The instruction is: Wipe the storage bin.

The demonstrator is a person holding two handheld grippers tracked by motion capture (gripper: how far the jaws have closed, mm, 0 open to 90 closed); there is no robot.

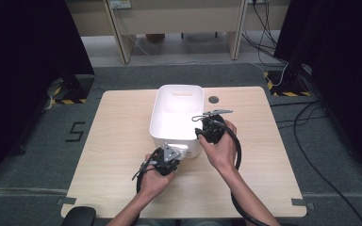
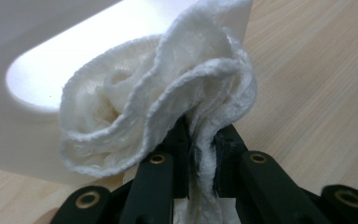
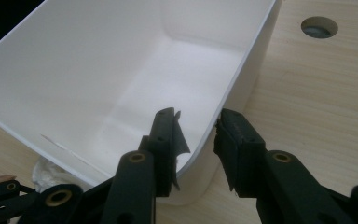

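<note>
Just outside the white bin's (image 1: 156, 114) near wall, the left gripper (image 2: 200, 140) clamps a crumpled white cloth (image 2: 163, 102) while the right gripper (image 3: 198, 135) straddles the rim, jaws apart, seemingly steadying the bin; next, the cloth likely needs lifting over the rim.

- Your left gripper (image 1: 166, 159) sits low and near your body, jaws pinched tight on the white cloth (image 2: 168, 98).
- Your right gripper (image 1: 210, 128) reaches further forward, jaws straddling the tub's wall (image 3: 242, 79), one each side.

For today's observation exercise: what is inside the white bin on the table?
The white bin looks empty: bare floor and walls. The near corner, behind the right claw, is hidden. The white cloth sits outside.
</note>
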